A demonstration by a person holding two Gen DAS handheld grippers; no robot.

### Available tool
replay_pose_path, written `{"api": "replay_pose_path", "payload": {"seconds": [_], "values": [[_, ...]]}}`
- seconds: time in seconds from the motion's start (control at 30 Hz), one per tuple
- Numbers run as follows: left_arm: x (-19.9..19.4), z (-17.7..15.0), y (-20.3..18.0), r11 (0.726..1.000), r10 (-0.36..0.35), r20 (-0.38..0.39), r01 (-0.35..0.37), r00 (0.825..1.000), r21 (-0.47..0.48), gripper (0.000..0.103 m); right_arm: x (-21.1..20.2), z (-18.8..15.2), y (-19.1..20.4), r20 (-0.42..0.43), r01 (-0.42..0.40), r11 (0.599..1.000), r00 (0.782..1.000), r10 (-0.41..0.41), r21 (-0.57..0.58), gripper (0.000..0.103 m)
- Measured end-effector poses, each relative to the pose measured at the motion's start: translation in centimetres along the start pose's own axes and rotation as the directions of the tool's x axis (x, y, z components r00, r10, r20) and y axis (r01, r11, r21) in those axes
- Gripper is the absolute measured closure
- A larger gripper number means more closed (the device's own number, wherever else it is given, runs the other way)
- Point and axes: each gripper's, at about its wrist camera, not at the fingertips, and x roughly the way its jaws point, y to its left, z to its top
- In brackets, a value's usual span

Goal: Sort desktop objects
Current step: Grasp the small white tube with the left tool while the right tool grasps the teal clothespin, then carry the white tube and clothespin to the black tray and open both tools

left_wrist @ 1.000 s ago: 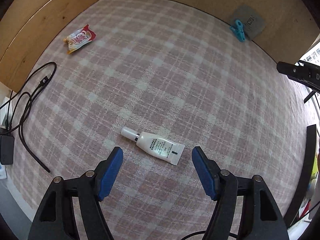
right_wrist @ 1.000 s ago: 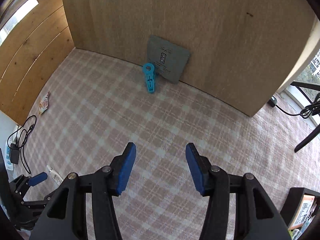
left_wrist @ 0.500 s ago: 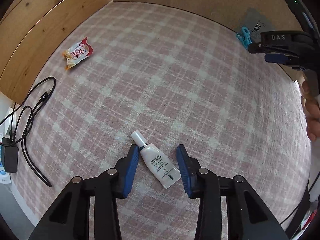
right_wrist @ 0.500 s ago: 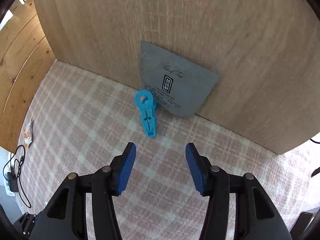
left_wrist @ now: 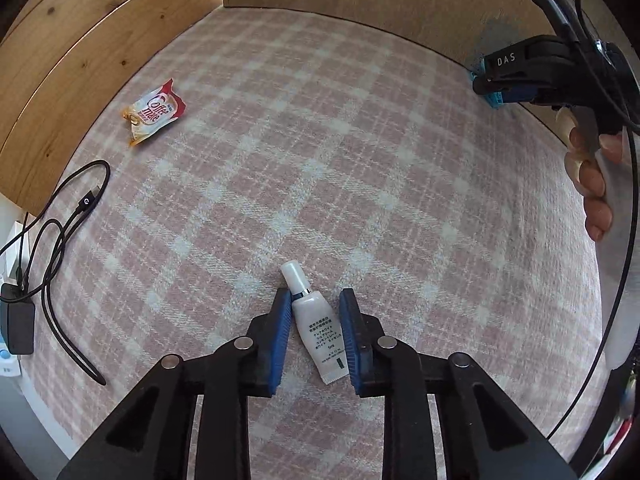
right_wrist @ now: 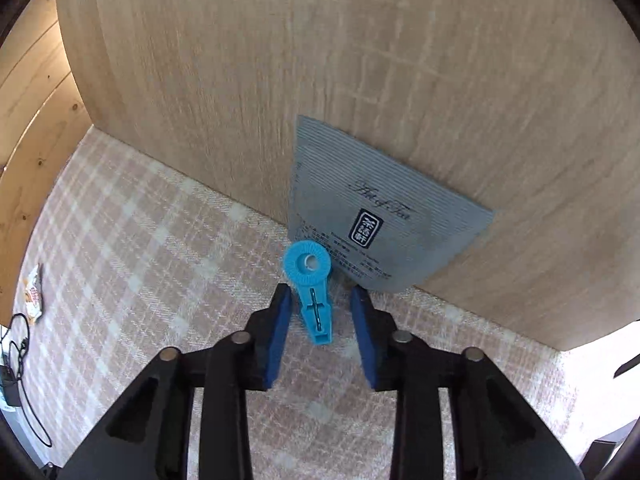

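Note:
A small white cream tube [left_wrist: 318,330] lies on the pink plaid cloth [left_wrist: 320,160]. My left gripper [left_wrist: 314,298] has closed in on the tube, its blue pads touching both sides of it. A blue plastic clip [right_wrist: 314,290] lies by a grey tea packet [right_wrist: 376,216] that leans on the wooden back wall. My right gripper [right_wrist: 322,296] is open around the clip, with gaps on both sides. The right gripper also shows in the left wrist view [left_wrist: 516,76], held by a hand.
A coffee creamer sachet [left_wrist: 154,114] lies at the far left. A black cable [left_wrist: 60,232] and charger [left_wrist: 16,326] lie at the left edge. Wooden walls [right_wrist: 360,60] close off the back and left.
My left gripper has moved forward and closed its jaws onto the white tube. My right gripper has moved up to the back wall and now straddles the blue clip.

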Motion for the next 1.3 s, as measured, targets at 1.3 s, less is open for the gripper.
{"api": "replay_pose_path", "payload": {"seconds": [1.3], "values": [[-10.5, -4.1, -7.1, 0.955, -0.195, 0.057, 0.176, 0.979, 0.240, 0.086, -19.1, -25.8, -15.7, 0.060, -0.040, 0.959, 0.998, 0.024, 0.279, 0.089]]}}
